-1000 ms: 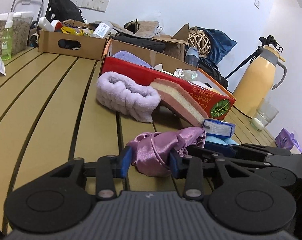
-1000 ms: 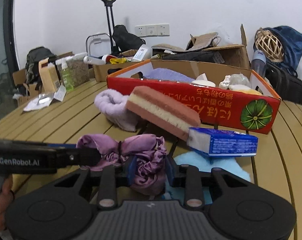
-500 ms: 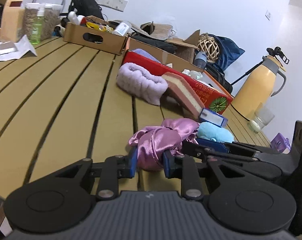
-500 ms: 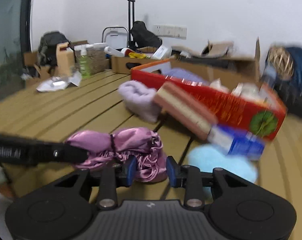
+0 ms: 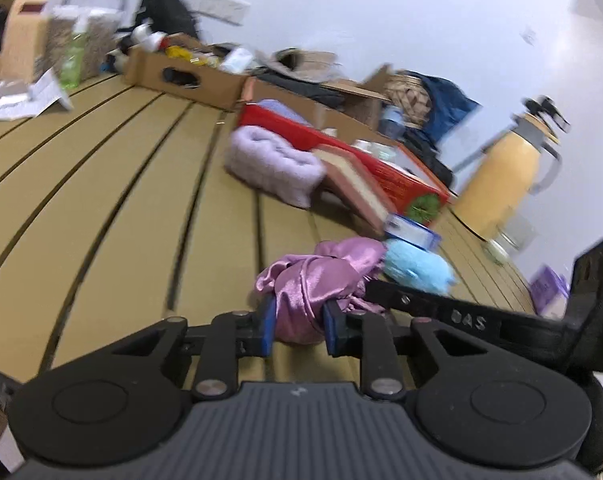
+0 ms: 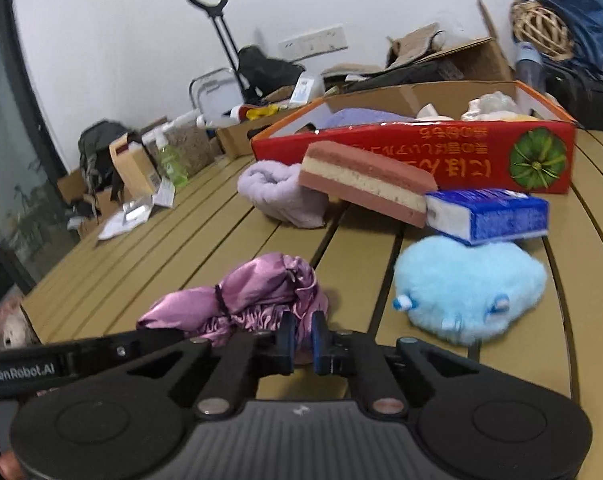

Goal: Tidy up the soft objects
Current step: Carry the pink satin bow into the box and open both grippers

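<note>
Satin cloth [image 6: 257,296] lies bunched on the slatted table [image 6: 101,280], just beside the blue plush [image 6: 467,284]. We have just closed both grippers on it: left gripper [image 5: 297,322] clamping one end, right gripper [image 6: 302,336] pinching a thin fold (nearly shut), so lifting can begin.

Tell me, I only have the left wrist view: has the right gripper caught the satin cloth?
Observer: Yes. The right gripper has just closed, pinching a fold of the satin cloth.
Operator: Is the cloth loose?
Observer: No, a black band cinches its middle.
Operator: Is the blue plush caught too?
Observer: No, the blue plush lies apart, with bare table between.
</note>
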`<state>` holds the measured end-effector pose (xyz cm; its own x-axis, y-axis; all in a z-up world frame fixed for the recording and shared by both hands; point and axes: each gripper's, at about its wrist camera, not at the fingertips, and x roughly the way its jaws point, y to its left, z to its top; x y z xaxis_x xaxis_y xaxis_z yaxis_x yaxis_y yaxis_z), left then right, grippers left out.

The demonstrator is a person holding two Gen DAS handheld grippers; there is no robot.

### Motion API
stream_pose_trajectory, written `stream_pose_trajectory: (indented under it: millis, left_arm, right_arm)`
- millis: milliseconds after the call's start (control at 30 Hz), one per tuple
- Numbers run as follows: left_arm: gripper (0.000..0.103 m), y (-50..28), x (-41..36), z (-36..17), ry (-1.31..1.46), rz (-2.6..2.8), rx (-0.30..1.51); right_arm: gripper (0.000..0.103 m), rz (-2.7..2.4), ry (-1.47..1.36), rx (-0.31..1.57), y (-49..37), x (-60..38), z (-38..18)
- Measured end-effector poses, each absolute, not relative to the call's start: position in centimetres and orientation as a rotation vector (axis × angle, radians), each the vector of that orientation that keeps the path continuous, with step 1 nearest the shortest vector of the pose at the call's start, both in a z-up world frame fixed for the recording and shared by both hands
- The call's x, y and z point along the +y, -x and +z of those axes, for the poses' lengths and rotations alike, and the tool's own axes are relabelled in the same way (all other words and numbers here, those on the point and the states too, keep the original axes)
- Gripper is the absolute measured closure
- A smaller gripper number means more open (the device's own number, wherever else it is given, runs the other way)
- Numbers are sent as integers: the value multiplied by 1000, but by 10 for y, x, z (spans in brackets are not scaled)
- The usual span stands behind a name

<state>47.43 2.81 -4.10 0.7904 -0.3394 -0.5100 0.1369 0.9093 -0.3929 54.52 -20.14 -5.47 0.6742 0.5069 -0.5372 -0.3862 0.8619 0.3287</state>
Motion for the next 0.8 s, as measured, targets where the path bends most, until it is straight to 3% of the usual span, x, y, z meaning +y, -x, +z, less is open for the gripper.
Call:
stream_pose_trajectory:
  millis: [233, 433, 800]
  left_arm:
    - [80, -448, 9, -17, 288, -330, 534]
    - [80, -474, -2, 18, 243, -401, 452]
    - [80, -658, 8, 78, 180, -421, 431]
  right_arm:
    - [97, 455, -189, 544, -498, -222, -30]
    - [97, 452, -200, 469, -503, -243, -2]
    - [97, 484, -194, 483, -672, -239, 63]
